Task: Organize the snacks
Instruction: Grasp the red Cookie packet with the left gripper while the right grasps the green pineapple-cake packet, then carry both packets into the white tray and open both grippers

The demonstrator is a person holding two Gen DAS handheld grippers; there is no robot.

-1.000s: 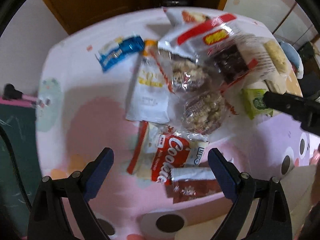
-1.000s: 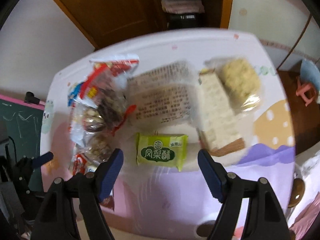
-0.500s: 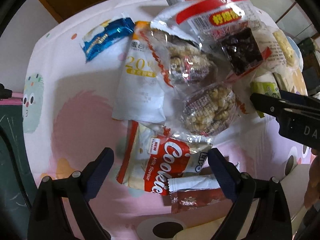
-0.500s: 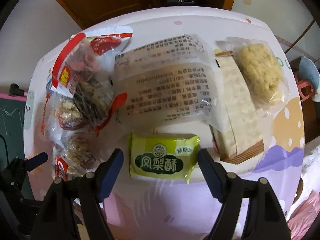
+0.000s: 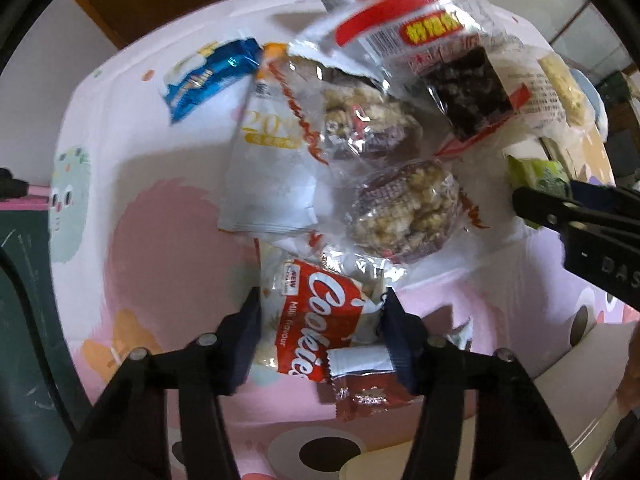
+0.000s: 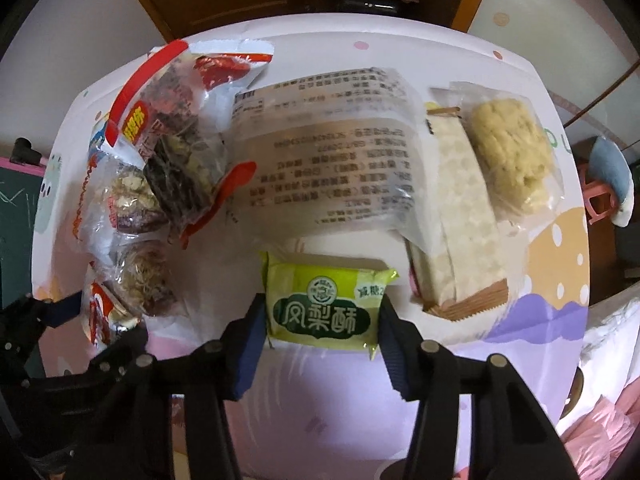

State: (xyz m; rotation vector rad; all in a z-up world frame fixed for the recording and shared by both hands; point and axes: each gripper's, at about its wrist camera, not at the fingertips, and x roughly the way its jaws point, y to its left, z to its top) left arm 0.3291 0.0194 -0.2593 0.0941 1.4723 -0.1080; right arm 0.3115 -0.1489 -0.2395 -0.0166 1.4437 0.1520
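Many wrapped snacks lie on a small table with a pastel cartoon cover (image 5: pixel 160 248). My left gripper (image 5: pixel 320 316) has closed in on the red and white Cookies packet (image 5: pixel 320 320), with a finger against each side of it. A brown wrapped bar (image 5: pixel 364 392) lies just under that packet. My right gripper (image 6: pixel 322 320) has closed in on the green pineapple-cake packet (image 6: pixel 324 304), gripping its two ends. That packet also shows in the left wrist view (image 5: pixel 540 176), with the right gripper beside it.
A blue packet (image 5: pixel 208 76), a white pouch (image 5: pixel 268 172), clear bags of nutty clusters (image 5: pixel 404 212) and a red-trimmed bag (image 5: pixel 460 60) crowd the middle. A large printed bag (image 6: pixel 328 160), a wafer pack (image 6: pixel 460 216) and a crumbly cake (image 6: pixel 508 152) lie right. A wooden cabinet stands behind.
Both grippers moved down and forward to the table and their jaws narrowed: the left onto the Cookies packet, the right onto the green packet.
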